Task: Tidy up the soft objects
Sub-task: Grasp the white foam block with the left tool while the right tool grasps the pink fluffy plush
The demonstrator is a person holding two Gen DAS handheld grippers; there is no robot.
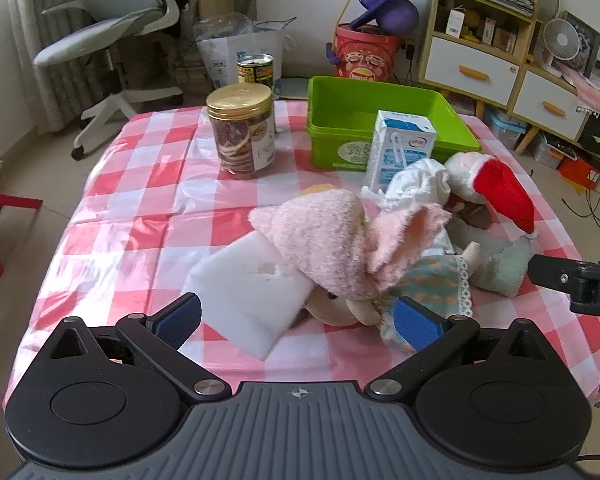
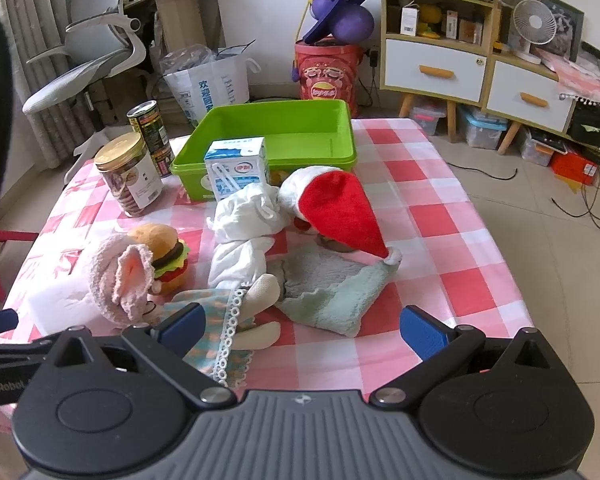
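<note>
A rabbit doll with pink knitted ears (image 1: 332,236) (image 2: 118,280) and a teal dress (image 1: 432,284) (image 2: 216,328) lies at the near middle of the table. Beside it lie a white foam sponge (image 1: 248,300), a plush burger (image 2: 168,252), a white cloth bundle (image 1: 418,184) (image 2: 248,216), a red Santa hat (image 1: 504,192) (image 2: 344,212) and a pale green towel (image 1: 500,260) (image 2: 332,288). An empty green bin (image 1: 380,120) (image 2: 276,136) stands behind. My left gripper (image 1: 298,318) is open just before the doll and sponge. My right gripper (image 2: 300,332) is open, its left finger at the doll's dress.
A milk carton (image 1: 398,148) (image 2: 238,168) stands in front of the bin. A clear cookie jar (image 1: 242,132) (image 2: 130,176) and a tin can (image 1: 256,70) (image 2: 150,128) stand at the left back. The checked tablecloth (image 1: 140,208) (image 2: 440,232) covers the table.
</note>
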